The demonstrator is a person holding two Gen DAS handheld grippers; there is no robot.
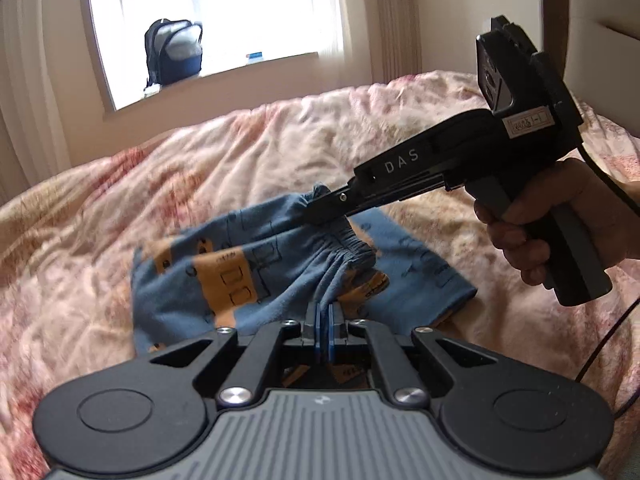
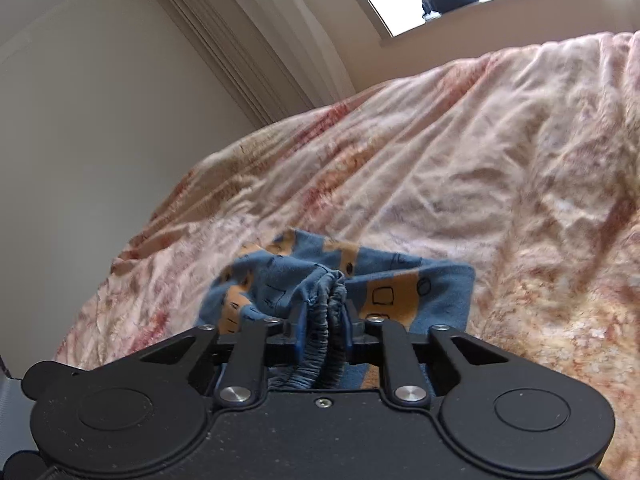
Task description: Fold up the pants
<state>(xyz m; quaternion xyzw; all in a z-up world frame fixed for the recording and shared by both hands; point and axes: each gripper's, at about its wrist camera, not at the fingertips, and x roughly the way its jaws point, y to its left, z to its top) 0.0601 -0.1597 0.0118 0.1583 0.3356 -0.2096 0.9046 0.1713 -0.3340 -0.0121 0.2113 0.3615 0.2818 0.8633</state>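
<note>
Small blue pants (image 1: 240,280) with orange blocks lie bunched on the bed. In the left wrist view my left gripper (image 1: 325,316) is shut on a gathered fold of the blue cloth at the near edge. The right gripper (image 1: 316,216), held in a hand (image 1: 520,232), reaches in from the right and grips the far end of the elastic waistband (image 1: 352,246). In the right wrist view the right gripper (image 2: 326,320) has its pads pressed on the bunched waistband (image 2: 330,296), with the rest of the pants (image 2: 400,288) spread beyond it.
A crumpled pink floral bedcover (image 1: 120,200) (image 2: 440,140) lies under everything. A dark backpack (image 1: 174,52) stands on the window sill behind the bed. A padded headboard (image 1: 600,20) is at the right, and a black cable (image 1: 612,340) hangs from the right gripper.
</note>
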